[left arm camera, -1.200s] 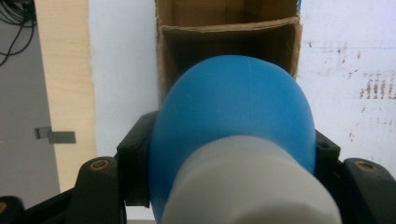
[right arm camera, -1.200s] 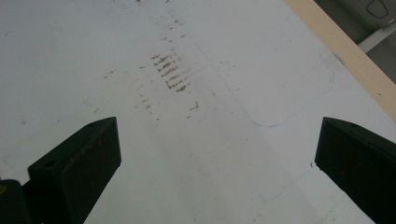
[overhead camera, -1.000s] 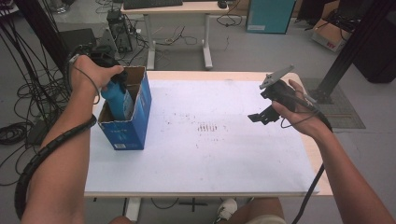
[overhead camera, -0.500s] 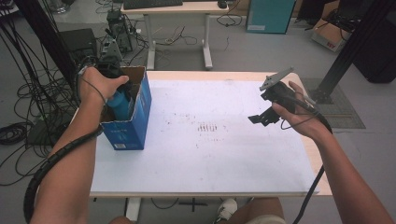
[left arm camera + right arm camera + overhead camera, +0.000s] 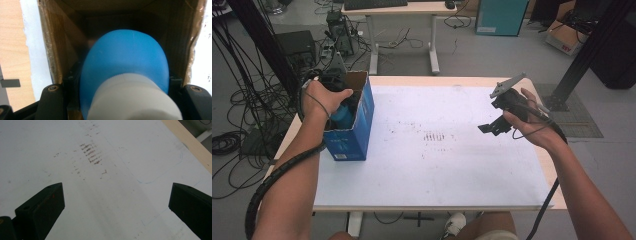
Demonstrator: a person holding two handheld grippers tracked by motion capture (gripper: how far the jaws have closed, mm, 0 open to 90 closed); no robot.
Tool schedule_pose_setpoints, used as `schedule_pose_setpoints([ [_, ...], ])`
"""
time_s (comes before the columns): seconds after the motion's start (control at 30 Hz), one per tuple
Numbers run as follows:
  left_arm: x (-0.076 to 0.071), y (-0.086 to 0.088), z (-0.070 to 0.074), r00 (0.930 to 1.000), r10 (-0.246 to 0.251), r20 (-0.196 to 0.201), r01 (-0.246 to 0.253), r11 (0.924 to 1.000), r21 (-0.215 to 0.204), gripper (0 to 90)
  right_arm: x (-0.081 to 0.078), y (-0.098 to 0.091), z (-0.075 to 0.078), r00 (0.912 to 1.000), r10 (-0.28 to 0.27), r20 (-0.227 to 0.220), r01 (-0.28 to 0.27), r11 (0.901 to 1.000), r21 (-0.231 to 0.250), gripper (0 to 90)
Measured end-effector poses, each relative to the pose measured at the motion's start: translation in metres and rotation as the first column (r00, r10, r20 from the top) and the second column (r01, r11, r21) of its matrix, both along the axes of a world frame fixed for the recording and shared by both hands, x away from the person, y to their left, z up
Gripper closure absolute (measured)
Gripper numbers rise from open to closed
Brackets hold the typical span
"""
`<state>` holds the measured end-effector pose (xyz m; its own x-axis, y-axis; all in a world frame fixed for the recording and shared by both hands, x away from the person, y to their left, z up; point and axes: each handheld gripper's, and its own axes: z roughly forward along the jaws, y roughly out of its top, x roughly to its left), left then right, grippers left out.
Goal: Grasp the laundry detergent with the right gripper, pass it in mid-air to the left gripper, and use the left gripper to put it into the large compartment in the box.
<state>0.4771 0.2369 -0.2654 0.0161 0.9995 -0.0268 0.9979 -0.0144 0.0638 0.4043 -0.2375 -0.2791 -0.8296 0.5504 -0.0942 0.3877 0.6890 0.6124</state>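
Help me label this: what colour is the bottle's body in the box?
Bright blue bottle with a white cap, clearest in the left gripper view.

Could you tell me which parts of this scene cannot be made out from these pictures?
- Left gripper, high view: jaws hidden inside the blue cardboard box and behind the hand.
- Blue bottle, left gripper view: white cap cut off by the bottom edge; label unseen.
- Box bottom: too dark.

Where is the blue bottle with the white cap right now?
The blue bottle sits between the left gripper's jaws inside the open blue cardboard box, at the table's left edge in the high view.
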Motion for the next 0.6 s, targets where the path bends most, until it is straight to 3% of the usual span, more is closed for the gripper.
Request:
schedule_pose_setpoints([
  [0.6,0.0019,-0.0015,-0.01,0.9997,-0.025,0.008,0.024,0.9996,0.017,36.5,0.0022,0.0002,-0.0005,1.0,-0.003,-0.005,0.003,0.9999,-0.013,0.2],
])
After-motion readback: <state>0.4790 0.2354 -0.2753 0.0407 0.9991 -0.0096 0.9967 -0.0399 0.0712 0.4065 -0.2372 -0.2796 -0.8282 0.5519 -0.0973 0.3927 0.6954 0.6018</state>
